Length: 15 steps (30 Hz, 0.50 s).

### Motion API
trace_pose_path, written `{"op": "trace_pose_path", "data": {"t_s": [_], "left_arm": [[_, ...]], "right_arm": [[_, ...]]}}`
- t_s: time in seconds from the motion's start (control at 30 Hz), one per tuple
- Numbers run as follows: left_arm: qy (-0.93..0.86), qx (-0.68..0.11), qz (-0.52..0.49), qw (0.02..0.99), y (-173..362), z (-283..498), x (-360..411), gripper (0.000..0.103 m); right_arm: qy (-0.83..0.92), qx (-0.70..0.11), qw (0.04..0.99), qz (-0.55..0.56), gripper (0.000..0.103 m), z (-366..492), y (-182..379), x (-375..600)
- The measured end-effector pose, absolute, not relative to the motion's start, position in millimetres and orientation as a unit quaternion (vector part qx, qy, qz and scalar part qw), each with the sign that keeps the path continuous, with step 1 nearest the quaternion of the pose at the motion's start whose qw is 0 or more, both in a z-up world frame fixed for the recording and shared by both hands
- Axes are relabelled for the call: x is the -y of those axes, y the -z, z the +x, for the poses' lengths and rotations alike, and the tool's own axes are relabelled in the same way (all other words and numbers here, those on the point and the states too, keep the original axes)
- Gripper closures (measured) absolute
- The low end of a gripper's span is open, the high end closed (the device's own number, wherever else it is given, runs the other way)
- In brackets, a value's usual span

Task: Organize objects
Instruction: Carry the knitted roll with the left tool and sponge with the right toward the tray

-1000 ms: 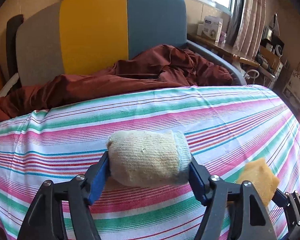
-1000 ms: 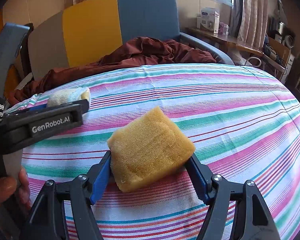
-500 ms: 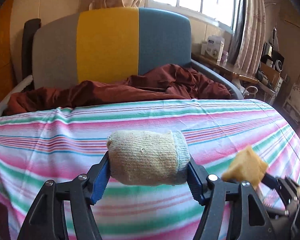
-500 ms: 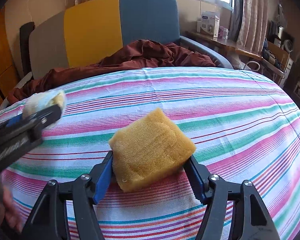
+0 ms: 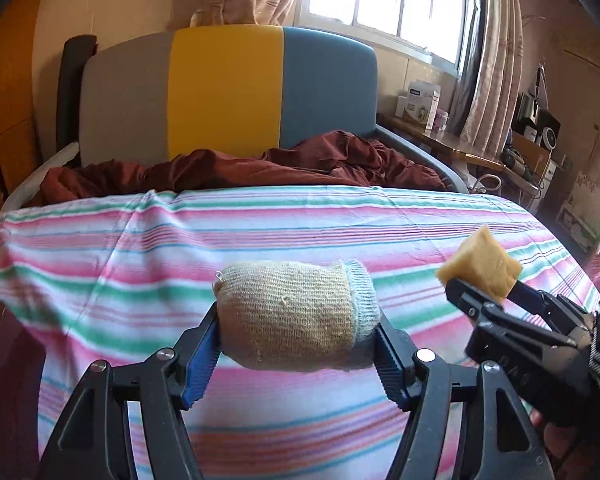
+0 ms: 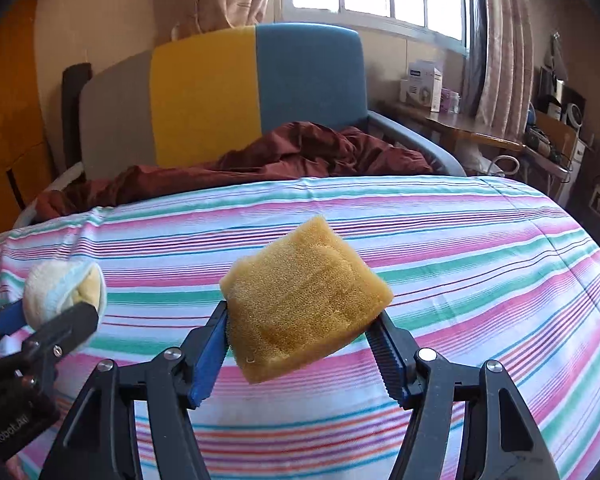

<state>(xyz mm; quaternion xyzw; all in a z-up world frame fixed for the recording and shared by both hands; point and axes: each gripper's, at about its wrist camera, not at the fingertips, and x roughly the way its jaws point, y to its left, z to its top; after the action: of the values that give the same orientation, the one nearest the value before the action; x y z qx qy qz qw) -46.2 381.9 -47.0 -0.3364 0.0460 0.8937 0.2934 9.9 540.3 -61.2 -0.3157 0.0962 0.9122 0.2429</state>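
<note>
My left gripper is shut on a rolled cream sock with a pale blue cuff and holds it above the striped bed cover. My right gripper is shut on a yellow-brown sponge, also held above the cover. In the left wrist view the right gripper with the sponge shows at the right. In the right wrist view the left gripper with the sock shows at the left.
A crumpled dark red blanket lies at the far end of the bed, against a grey, yellow and blue headboard. A cluttered wooden shelf runs under the window at the right.
Both grippers have risen and drawn back from the bed with their loads still held. The left one has moved most, and more of the wall and window shows.
</note>
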Motion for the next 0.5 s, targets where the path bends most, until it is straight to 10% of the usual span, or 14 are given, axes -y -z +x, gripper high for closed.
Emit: {"op": "trace_pose_path", "data": {"t_s": [0.5], "left_arm": [[-0.893,-0.006,-0.356,0.274,41,-20,-313,0.034]], "right_arm": [[-0.924,-0.047,0.196,-0.325,0.036,20,58,-466]]}}
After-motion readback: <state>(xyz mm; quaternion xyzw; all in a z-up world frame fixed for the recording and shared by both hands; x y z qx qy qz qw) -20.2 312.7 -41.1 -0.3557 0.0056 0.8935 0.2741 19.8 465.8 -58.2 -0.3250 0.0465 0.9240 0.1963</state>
